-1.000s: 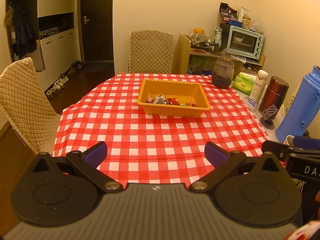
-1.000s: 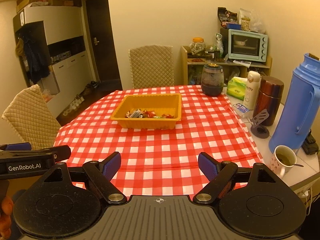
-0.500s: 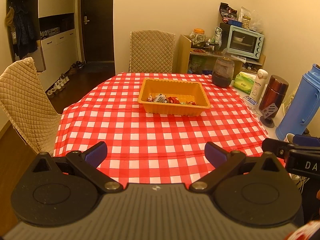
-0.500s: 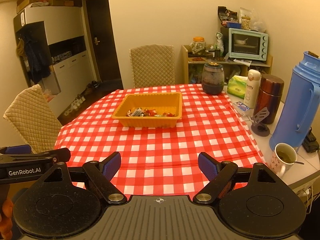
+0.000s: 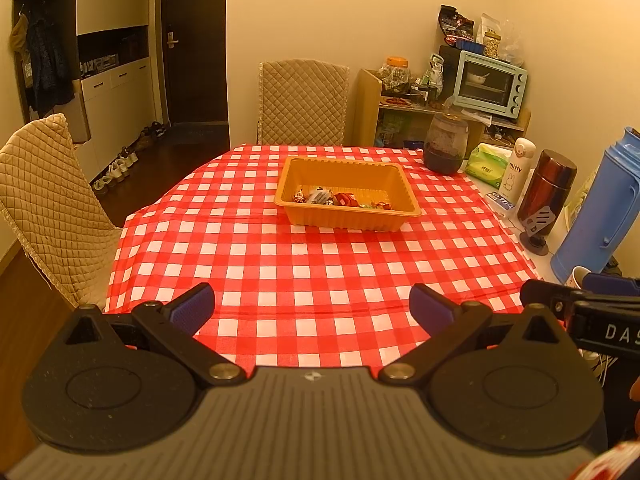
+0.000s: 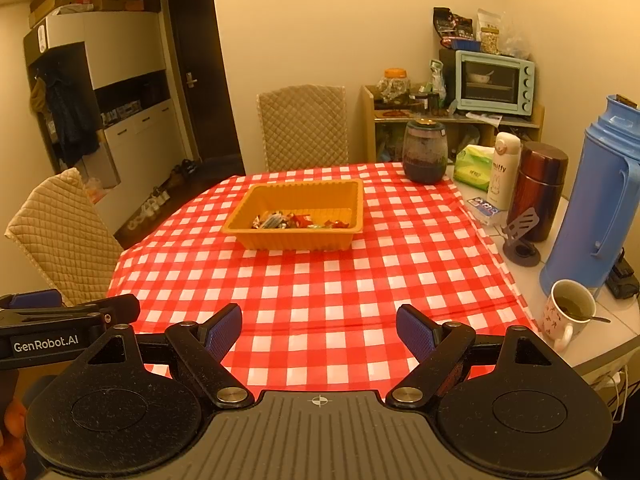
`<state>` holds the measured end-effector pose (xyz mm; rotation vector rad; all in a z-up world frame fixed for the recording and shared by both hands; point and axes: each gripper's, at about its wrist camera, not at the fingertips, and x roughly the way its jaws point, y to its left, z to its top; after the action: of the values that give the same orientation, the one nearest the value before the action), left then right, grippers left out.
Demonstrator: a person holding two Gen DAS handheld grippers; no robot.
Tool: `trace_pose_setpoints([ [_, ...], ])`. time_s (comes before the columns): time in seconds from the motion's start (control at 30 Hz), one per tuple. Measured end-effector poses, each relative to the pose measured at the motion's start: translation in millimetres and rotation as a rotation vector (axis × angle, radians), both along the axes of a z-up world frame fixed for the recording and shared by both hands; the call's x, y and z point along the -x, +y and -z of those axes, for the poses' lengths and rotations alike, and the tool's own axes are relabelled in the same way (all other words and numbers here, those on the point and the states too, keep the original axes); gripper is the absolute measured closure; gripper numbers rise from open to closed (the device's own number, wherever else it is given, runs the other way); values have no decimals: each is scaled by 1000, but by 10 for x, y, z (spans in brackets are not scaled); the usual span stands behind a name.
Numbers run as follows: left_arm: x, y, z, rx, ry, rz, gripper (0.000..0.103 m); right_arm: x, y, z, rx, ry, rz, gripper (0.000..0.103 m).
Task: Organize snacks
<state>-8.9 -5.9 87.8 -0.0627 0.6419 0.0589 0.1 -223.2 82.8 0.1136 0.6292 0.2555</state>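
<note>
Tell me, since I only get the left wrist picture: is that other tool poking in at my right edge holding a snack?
Observer: No. The right gripper is open, with nothing between its jaws and only the checked tablecloth beyond them.
Operator: What's the white rim next to the blue flask?
Observer: It is a mug with a greenish drink and a spoon in it, standing on the bare table edge beside the cloth.
Operator: My picture cuts off the white cupboard. Is anything on top?
Observer: Yes, cardboard boxes sit on it, just under the ceiling.
</note>
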Motion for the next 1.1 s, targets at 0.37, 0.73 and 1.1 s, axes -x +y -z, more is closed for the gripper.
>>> trace_pose_setpoints([
  [0.37,-4,6,3,0,1,-2,0,-4,0,8,-1,2,-1,19],
  [0.73,-4,5,5,0,0,-2,0,-8,11,33,-2,5,0,19],
  [1.1,-10,-2,10,-1,1,0,0,-10,8,32,-2,6,1,19],
])
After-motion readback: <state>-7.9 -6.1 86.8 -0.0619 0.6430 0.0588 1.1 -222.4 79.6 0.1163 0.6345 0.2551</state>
